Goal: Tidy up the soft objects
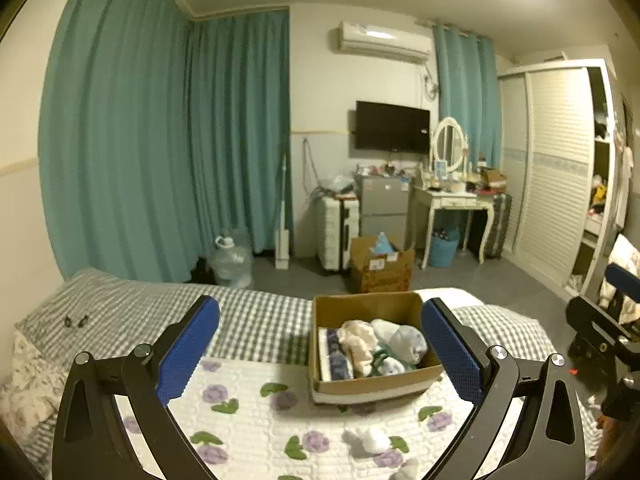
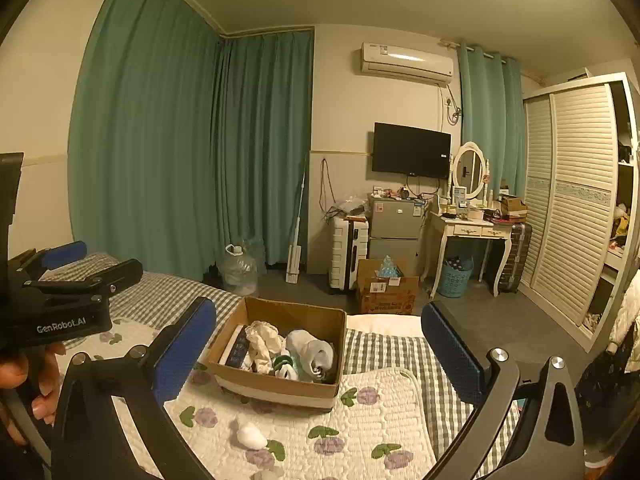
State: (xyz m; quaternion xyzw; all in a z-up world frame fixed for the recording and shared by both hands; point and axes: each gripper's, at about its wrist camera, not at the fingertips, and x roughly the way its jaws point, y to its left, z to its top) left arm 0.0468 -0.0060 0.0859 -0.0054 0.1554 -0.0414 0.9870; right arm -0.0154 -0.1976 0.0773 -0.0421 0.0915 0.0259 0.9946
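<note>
An open cardboard box (image 1: 380, 385) (image 2: 276, 389) stands on the bed's floral quilt. In it lie a cream cloth (image 1: 358, 342) (image 2: 262, 340), white socks (image 1: 406, 340) (image 2: 314, 350) and a folded blue-striped piece (image 1: 332, 354). A white rolled sock (image 1: 374, 440) (image 2: 250, 436) lies on the quilt in front of the box. My left gripper (image 1: 320, 305) is open, held above the quilt short of the box, with nothing between its blue pads. My right gripper (image 2: 318, 306) is open too and empty, to the right of the left one. A hand (image 2: 24, 376) holds the left tool.
The bed has a checked sheet (image 1: 256, 320) and a floral quilt (image 2: 384, 420). Beyond its foot on the floor are a second cardboard box (image 1: 380, 268), a water jug (image 1: 232, 260), a white suitcase (image 1: 336, 232), a small fridge, a dressing table (image 1: 452, 204) and a louvred wardrobe (image 2: 568, 208).
</note>
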